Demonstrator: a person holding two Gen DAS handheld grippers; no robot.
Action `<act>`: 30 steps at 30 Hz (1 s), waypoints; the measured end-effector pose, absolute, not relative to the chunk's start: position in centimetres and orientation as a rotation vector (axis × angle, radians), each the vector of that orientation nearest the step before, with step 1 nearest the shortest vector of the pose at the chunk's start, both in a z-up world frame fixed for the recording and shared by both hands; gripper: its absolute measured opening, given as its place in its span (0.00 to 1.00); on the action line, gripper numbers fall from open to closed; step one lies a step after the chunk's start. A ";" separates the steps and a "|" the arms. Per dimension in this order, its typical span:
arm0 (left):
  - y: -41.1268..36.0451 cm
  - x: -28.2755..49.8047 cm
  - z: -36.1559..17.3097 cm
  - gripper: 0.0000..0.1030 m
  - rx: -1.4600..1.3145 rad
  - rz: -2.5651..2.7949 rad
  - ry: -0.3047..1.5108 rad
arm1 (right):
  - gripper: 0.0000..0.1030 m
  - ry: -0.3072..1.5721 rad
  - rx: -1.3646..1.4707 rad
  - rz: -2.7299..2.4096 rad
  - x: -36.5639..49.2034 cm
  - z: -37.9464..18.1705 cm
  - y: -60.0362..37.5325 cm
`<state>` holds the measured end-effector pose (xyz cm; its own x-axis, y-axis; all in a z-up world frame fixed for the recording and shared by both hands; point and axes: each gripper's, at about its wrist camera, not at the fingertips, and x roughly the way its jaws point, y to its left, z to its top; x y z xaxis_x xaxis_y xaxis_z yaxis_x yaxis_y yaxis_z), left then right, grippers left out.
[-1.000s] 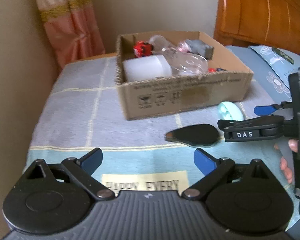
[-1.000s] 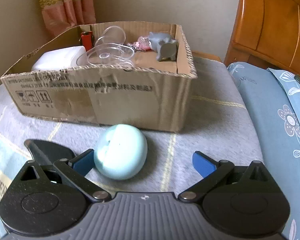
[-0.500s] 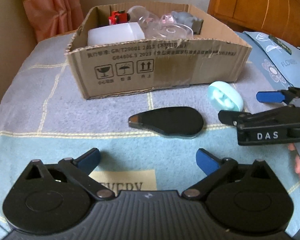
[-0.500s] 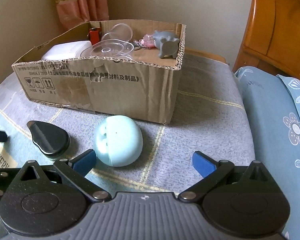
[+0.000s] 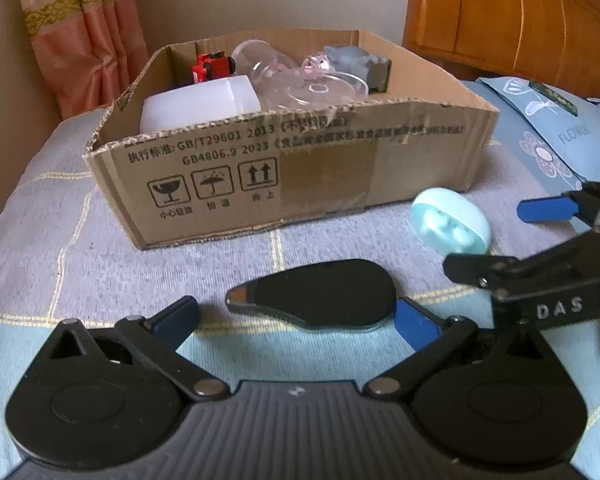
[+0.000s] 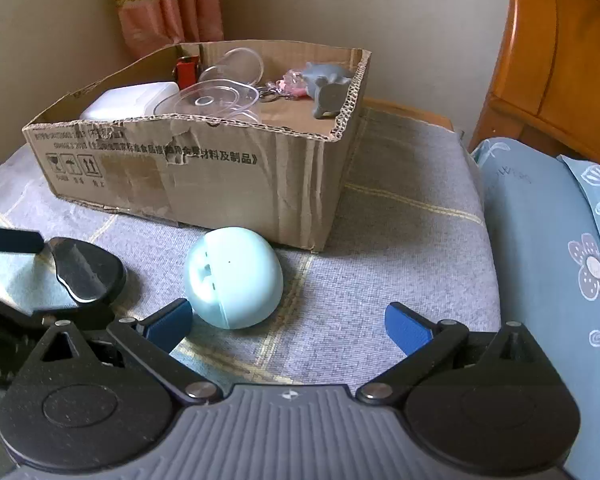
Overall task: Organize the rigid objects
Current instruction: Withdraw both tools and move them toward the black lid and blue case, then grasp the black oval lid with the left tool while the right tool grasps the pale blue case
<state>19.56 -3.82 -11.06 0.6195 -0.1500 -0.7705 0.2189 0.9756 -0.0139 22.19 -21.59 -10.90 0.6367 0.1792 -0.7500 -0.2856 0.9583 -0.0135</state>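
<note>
1. Two grippers stand wide open over the blanket.
2. Left gripper: black teardrop case lies between its fingertips, ungripped.
3. Right gripper: pale blue egg-shaped case lies just beside its left fingertip, before the cardboard box.

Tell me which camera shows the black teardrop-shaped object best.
The left wrist view: the black teardrop-shaped object lies whole and central there. The right wrist view shows only its rounded end at the left edge, partly hidden.

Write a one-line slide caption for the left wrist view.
Open left gripper nears a black teardrop case before the cardboard box.
</note>
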 end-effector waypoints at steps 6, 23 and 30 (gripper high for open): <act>-3.4 19.7 -11.2 1.00 0.077 -0.198 0.876 | 1.00 0.826 -0.137 0.270 22.0 -11.0 -21.7; -2.9 19.8 -11.3 0.99 0.025 -0.092 0.855 | 1.00 0.797 -0.145 0.287 21.8 -11.1 -21.8; -2.8 19.5 -11.3 0.89 0.048 -0.142 0.813 | 1.00 0.807 -0.163 0.323 21.7 -11.0 -22.0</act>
